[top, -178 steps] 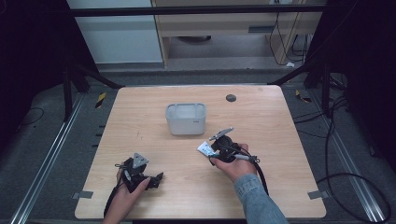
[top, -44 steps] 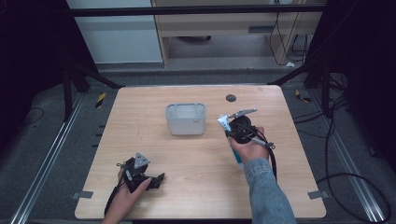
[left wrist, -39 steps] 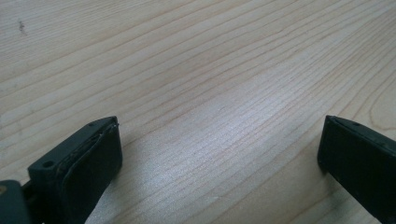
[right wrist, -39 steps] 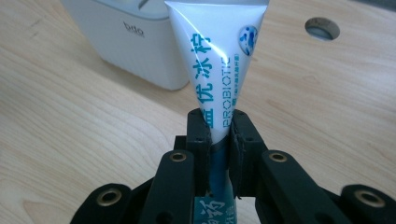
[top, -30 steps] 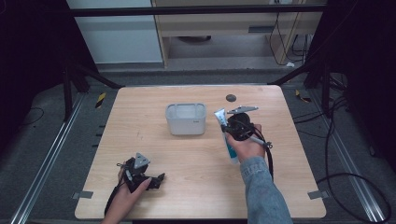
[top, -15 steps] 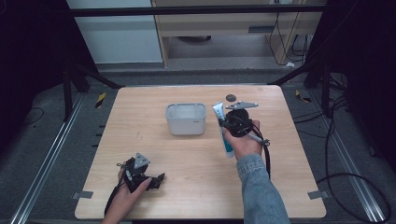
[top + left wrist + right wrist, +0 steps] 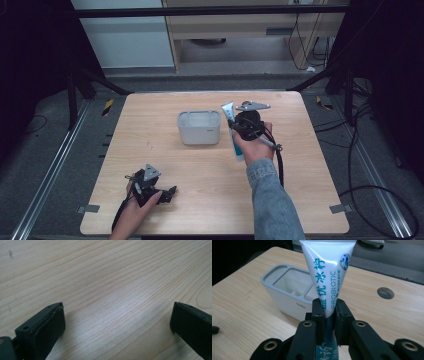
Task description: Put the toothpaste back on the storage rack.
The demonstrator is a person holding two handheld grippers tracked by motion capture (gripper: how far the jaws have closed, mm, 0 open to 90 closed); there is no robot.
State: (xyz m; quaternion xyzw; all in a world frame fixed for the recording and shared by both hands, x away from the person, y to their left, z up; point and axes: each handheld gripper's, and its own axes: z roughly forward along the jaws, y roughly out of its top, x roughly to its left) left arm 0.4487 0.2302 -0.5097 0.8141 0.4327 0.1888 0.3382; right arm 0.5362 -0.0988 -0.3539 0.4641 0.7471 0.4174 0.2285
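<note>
Risen beside the holder [image 7: 199,128], right gripper [image 7: 329,307] jaws clamp the toothpaste tube [image 7: 327,270] (crimp upward).

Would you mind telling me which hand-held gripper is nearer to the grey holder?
The right hand-held gripper, clamped on the toothpaste tube, is just beside the grey holder; the left hand-held gripper rests open near the table's front edge.

Your right gripper [image 7: 329,312] covers the middle of the toothpaste tube [image 7: 325,270], whose crimped end runs off the top edge. Behind the tube, part of the holder [image 7: 287,290] is hidden.
</note>
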